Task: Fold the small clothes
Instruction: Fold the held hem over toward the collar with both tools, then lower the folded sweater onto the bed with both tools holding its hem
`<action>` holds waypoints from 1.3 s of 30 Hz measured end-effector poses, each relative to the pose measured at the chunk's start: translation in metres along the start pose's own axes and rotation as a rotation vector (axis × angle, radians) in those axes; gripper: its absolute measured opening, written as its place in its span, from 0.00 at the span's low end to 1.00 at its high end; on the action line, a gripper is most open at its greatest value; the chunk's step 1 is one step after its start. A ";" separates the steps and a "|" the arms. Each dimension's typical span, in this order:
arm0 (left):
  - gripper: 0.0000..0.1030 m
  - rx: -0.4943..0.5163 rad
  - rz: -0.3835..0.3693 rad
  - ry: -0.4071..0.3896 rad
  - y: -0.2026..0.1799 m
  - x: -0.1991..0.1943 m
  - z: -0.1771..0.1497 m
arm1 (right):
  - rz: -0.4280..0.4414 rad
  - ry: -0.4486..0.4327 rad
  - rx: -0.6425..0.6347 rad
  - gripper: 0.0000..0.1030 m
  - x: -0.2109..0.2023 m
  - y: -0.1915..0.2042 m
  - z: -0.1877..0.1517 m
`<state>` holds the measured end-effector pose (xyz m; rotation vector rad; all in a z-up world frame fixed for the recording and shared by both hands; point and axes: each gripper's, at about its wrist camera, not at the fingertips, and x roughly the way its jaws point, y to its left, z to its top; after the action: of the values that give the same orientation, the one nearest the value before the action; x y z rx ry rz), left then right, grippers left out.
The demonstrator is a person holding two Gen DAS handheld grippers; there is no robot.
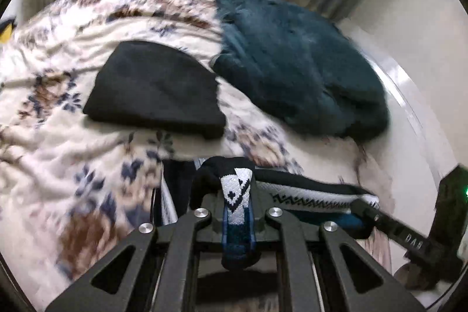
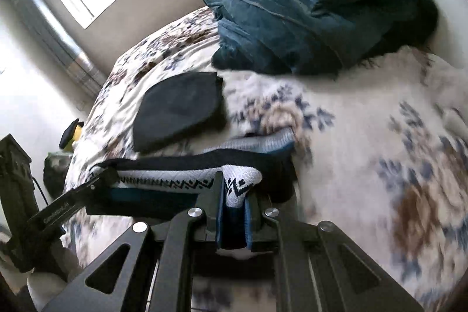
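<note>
so, quick rundown of where things sit:

garment: a knitted piece (image 1: 238, 203), black with a white zigzag band and blue below, looks like a small scarf or sock, hard to say which. it's strung up in the air between the two tools, over the near edge of the floral bedspread (image 1: 58, 119).

left gripper (image 1: 238, 195): clamped together on one end of the knit, cloth bunched between the jaws.

right gripper (image 2: 235, 192): same deal, squeezed onto the other end, fabric folded in the pinch.

long axis: runs straight from one gripper to the other, crosswise to where both point, fairly taut.

which hand is nearer: neither really, each has its own end, so it's an even split.

what the next move hangs on: my guess is laying it flat on the bare bedspread just ahead of the tools, then bringing one end over to the other.

nearby stuff: black beanie (image 1: 155, 89) lies flat mid-bed past the knit; teal blanket heap (image 1: 298, 63) sits at the far right corner, well apart.
</note>
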<state>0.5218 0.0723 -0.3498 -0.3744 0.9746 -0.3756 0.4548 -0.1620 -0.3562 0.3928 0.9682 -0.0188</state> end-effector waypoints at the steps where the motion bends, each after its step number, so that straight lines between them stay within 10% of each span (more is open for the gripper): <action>1: 0.13 -0.015 -0.006 0.021 0.008 0.024 0.014 | 0.012 0.026 0.027 0.13 0.030 -0.008 0.022; 7: 0.28 -0.159 -0.009 0.151 0.062 0.093 0.029 | 0.064 0.113 0.156 0.48 0.112 -0.067 0.072; 18: 0.38 -0.164 0.120 0.224 0.100 0.151 0.011 | 0.136 0.333 0.134 0.49 0.209 -0.095 0.035; 20: 0.37 -0.121 0.137 0.252 0.099 0.166 0.017 | 0.140 0.348 0.100 0.48 0.228 -0.083 0.035; 22: 0.05 -0.078 0.142 0.239 0.097 0.171 0.022 | 0.109 0.343 0.052 0.08 0.238 -0.072 0.035; 23: 0.00 -0.052 0.134 0.237 0.094 0.173 0.024 | 0.076 0.337 0.026 0.04 0.241 -0.067 0.035; 31: 0.00 0.085 0.041 0.078 0.049 0.140 0.056 | 0.039 0.177 0.086 0.03 0.179 -0.077 0.036; 35: 0.01 0.039 0.079 0.162 0.061 0.167 0.068 | -0.043 0.168 0.111 0.03 0.166 -0.088 0.034; 39: 0.10 -0.059 0.063 0.210 0.087 0.157 0.055 | 0.071 0.284 0.218 0.05 0.188 -0.107 0.036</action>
<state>0.6604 0.0821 -0.4764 -0.3619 1.2016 -0.3335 0.5708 -0.2435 -0.5237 0.6427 1.2369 -0.0046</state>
